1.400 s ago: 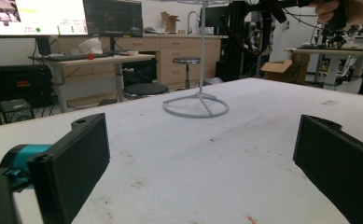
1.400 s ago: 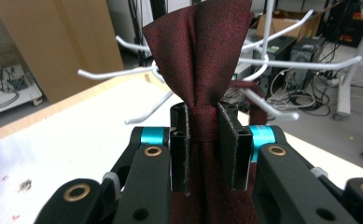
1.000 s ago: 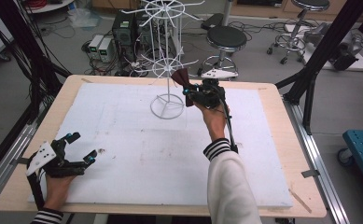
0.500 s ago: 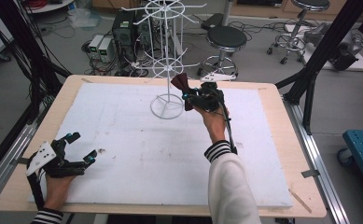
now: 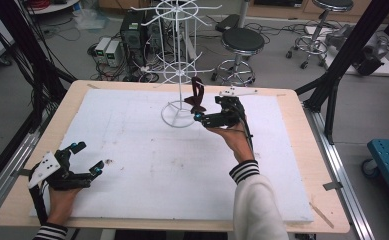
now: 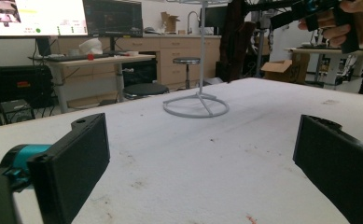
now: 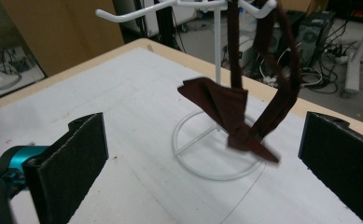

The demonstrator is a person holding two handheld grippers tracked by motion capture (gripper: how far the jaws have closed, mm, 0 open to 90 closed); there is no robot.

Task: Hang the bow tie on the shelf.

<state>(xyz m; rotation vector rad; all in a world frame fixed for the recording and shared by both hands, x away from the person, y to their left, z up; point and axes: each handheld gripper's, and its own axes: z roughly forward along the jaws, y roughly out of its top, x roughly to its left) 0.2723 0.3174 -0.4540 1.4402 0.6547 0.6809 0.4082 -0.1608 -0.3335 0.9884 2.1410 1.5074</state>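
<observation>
Dark brown fabric bow tie point(image 7: 237, 119), soft and light, best taken by its strap, hangs on white wire rack point(image 5: 179, 80) at far centre, right gripper point(image 5: 204, 118) just opened, left gripper point(image 5: 84, 162) open and idle.

The high view looks down and forward over the white rack point(image 5: 179, 75) from the person's side. The left gripper view faces it from low and far across the table point(image 6: 244, 154); the right gripper view sits close before its base point(image 7: 214, 151).
</observation>
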